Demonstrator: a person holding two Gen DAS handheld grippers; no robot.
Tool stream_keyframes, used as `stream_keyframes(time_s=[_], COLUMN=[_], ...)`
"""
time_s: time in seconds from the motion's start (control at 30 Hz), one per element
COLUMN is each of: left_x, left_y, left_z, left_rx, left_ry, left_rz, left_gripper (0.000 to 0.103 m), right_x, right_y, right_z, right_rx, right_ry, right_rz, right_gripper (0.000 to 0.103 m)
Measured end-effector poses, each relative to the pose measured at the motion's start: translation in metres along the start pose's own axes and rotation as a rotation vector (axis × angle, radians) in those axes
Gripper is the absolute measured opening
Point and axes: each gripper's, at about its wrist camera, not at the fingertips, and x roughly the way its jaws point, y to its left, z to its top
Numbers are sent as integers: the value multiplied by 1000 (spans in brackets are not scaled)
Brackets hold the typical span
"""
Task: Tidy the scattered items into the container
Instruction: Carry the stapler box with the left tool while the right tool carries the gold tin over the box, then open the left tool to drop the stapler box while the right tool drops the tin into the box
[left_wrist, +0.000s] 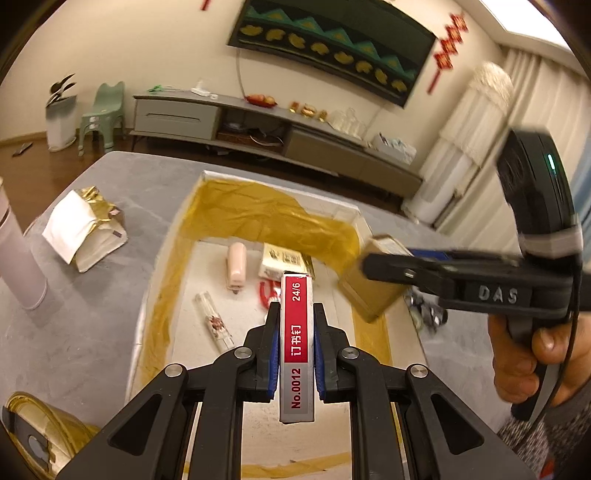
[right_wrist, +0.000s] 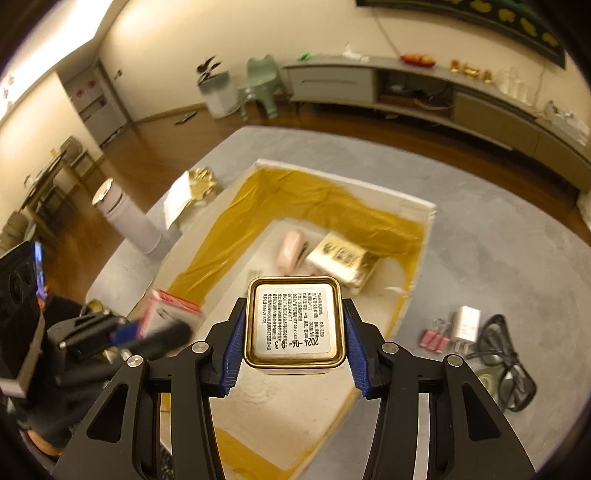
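The left claw (left_wrist: 295, 325) clamps a slim red-and-silver cardboard staple box (left_wrist: 296, 347) above the shallow white tray lined with crinkled gold cloth (left_wrist: 236, 206). The right claw (right_wrist: 295, 343) grips a square gold-rimmed metal tin (right_wrist: 295, 326) over the same tray. Only the right view shows pink binder clips (right_wrist: 436, 338), a white plug (right_wrist: 466, 325) and dark glasses (right_wrist: 506, 369) right of the tray on the grey bench (right_wrist: 498, 258).

In the left wrist view the gold tin (left_wrist: 365, 291) is blurred, and the clutter (left_wrist: 428, 314) just behind it cannot be made out. The round gold object (left_wrist: 44, 432) at the near left is cut by the edge. In the right wrist view the staple box (right_wrist: 173, 310) is smeared, and the tin's (right_wrist: 297, 323) print is too small to read.
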Motion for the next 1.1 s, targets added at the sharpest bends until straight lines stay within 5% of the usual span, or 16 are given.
stream_keyframes(time_s=[0.2, 0.57, 0.67, 0.77, 1.1], left_x=[10, 11, 11, 12, 2], left_y=[-17, -16, -14, -12, -22], left_z=[-7, -5, -4, -4, 0], left_rx=[84, 89, 79, 65, 71], left_ry=[34, 34, 35, 38, 5], left_rz=[49, 60, 70, 78, 86], left_gripper=[16, 16, 20, 36, 39], right_x=[20, 43, 43, 39, 4], right_y=[13, 10, 8, 5, -5], right_z=[-2, -1, 0, 1, -22], right_rx=[-75, -108, -97, -83, -38], right_ry=[53, 109, 102, 93, 8], right_rz=[-37, -97, -97, -101, -27], right_gripper=[51, 51, 52, 52, 52])
